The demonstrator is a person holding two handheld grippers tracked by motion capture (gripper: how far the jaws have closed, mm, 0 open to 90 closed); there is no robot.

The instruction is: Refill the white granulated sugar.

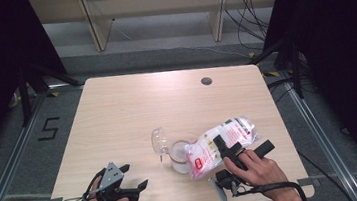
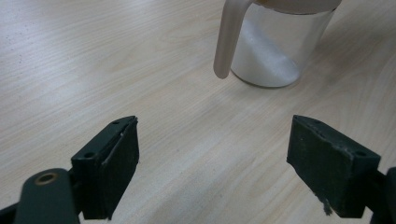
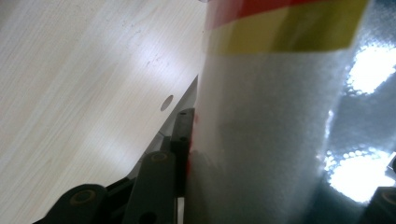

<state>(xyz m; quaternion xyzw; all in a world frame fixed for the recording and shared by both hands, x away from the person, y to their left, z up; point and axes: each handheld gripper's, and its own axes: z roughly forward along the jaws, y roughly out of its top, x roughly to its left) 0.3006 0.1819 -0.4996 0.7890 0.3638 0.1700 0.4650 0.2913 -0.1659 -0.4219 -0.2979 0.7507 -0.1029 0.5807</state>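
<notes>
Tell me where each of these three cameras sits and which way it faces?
High view: above the person's side, looking forward and down on the table; both hands, left gripper, right gripper closed on the bag.
Left gripper view: rides that gripper, looking along its open fingers at the clear jug.
Right gripper view: rides that gripper, pressed against the bag; one finger shows.
Shared: high and left views both show the jug.

We see a light wood-grain desk with rounded corners and a round cable hole at about one o'clock. Near its middle, toward five o'clock, stands a clear jar holding white powder, its open lid tilted at nine o'clock.
</notes>
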